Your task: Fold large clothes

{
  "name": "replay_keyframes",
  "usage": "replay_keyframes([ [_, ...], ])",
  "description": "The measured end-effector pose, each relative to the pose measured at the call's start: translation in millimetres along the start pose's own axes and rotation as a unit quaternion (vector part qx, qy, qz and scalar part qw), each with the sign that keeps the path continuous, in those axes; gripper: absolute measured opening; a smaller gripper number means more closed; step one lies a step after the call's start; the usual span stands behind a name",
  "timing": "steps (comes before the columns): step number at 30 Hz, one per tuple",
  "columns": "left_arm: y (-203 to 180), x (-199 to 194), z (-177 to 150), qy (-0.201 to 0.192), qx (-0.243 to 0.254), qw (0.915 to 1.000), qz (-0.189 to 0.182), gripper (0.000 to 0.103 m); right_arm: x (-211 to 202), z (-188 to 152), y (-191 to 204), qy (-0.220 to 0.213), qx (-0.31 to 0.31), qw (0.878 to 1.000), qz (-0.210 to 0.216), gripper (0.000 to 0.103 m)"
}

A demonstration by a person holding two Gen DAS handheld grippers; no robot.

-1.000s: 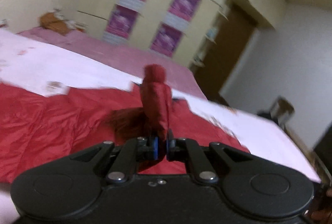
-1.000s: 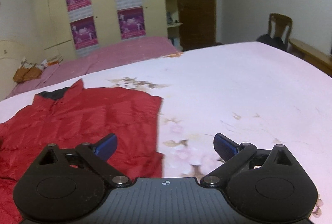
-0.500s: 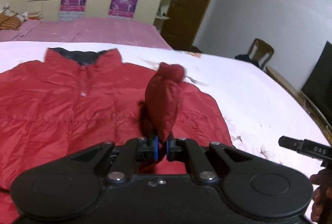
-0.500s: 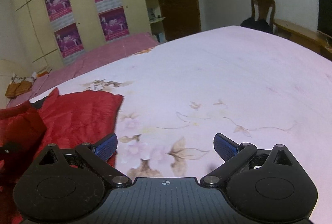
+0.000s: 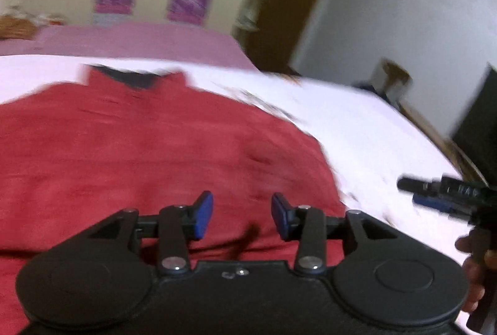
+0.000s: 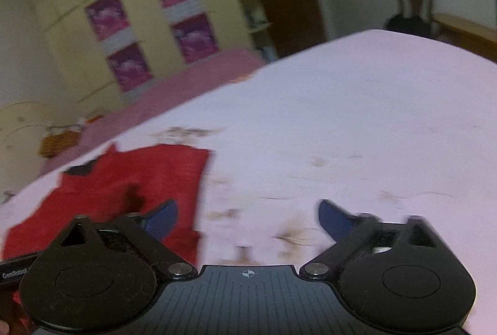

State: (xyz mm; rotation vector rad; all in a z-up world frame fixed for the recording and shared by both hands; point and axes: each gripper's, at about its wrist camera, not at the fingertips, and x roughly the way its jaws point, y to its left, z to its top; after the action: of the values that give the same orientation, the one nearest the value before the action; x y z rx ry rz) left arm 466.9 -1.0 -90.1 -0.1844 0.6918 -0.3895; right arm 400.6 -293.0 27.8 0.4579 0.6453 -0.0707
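A large red padded jacket (image 5: 149, 154) with a dark collar lies flat on the bed, front up, collar at the far side. My left gripper (image 5: 242, 215) is open and empty just above the jacket's near part. The jacket also shows in the right wrist view (image 6: 124, 189) at the lower left. My right gripper (image 6: 248, 220) is open and empty over the bare floral sheet, to the right of the jacket's edge; it shows in the left wrist view (image 5: 447, 198) at the far right. Both views are blurred.
The bed has a white floral sheet (image 6: 357, 123) and a pink cover (image 5: 139, 39) at its far end. Cream wardrobes with purple posters (image 6: 183, 11), a dark door and a wooden chair (image 6: 413, 5) stand beyond the bed.
My left gripper has opened and let go of the bunched red sleeve it held; the sleeve is now down on the jacket. My right gripper has stayed open and shifted slightly.
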Motion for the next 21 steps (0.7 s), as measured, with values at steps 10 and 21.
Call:
replay_keyframes([
  [10,139,-52,-9,-0.03,-0.053,0.9892,0.134,0.039,58,-2,65,0.079,0.048,0.991,0.097,0.068],
  [21,175,-60,-18,-0.018,-0.041,0.9848,0.168,0.039,77,-23,121,0.117,-0.002,0.987,0.11,0.02],
])
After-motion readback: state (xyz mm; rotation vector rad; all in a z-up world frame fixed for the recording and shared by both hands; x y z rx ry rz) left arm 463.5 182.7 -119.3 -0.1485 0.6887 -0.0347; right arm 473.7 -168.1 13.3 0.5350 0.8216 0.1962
